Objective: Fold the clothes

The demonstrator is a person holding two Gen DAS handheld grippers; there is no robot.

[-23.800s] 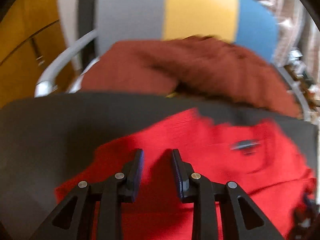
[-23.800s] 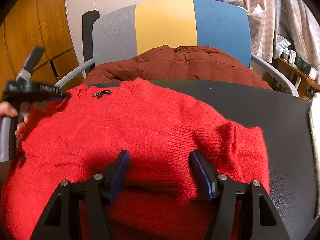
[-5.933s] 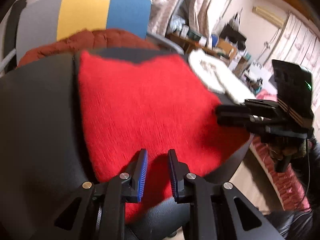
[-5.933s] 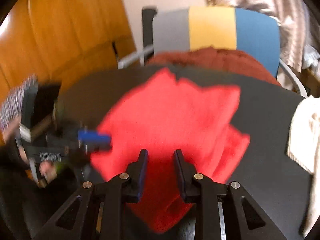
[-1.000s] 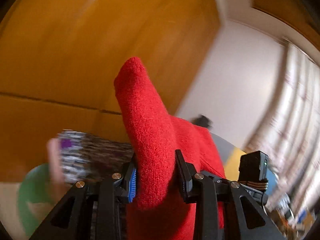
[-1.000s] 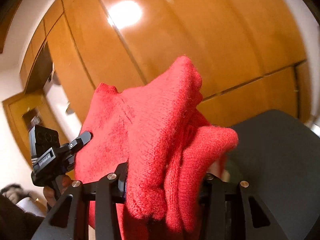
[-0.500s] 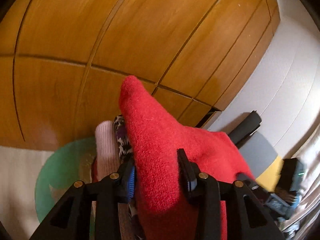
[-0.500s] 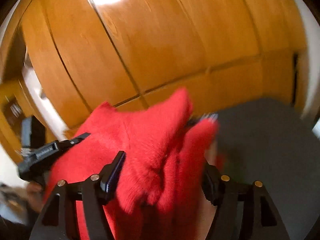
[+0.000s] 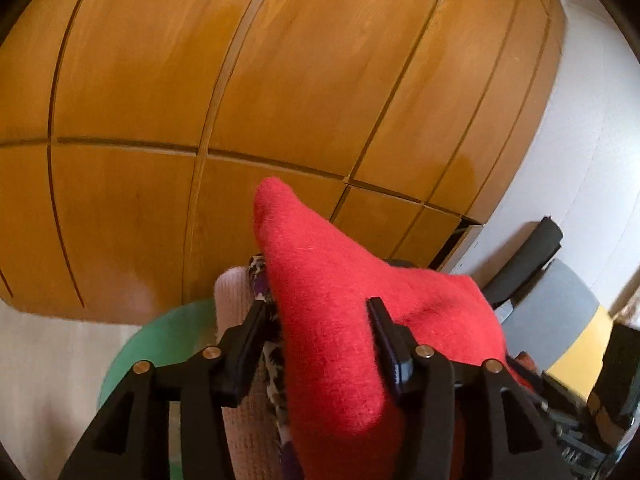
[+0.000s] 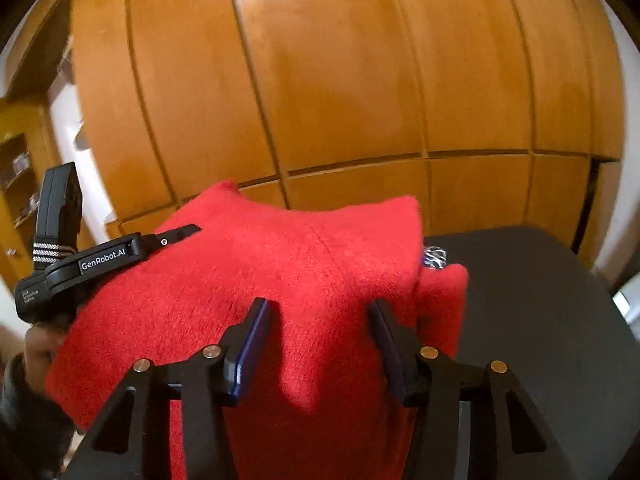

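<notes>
The folded red sweater (image 9: 340, 280) lies between the fingers of my left gripper (image 9: 316, 316), on a pile with a pale pink knit (image 9: 232, 300) and a leopard-print piece (image 9: 260, 268). The left jaws stand apart, and a strip of print cloth shows between the left finger and the sweater. In the right wrist view the red sweater (image 10: 260, 264) bulges up between the spread fingers of my right gripper (image 10: 318, 316). My left gripper (image 10: 180, 234) reaches over the sweater's far left edge, held by a hand (image 10: 36, 344). The pile under the sweater is mostly hidden.
A wall of wooden cabinet doors (image 9: 280, 80) fills the background. A round green surface (image 9: 160, 340) shows under the pile. The black table (image 10: 520, 300) runs off to the right. A chair with a grey and yellow back (image 9: 560, 304) stands at the right.
Both grippers have swung down with the sweater toward the pile. The left jaws have spread wider step by step. The right jaws spread wide half a second ago and are slightly narrower now.
</notes>
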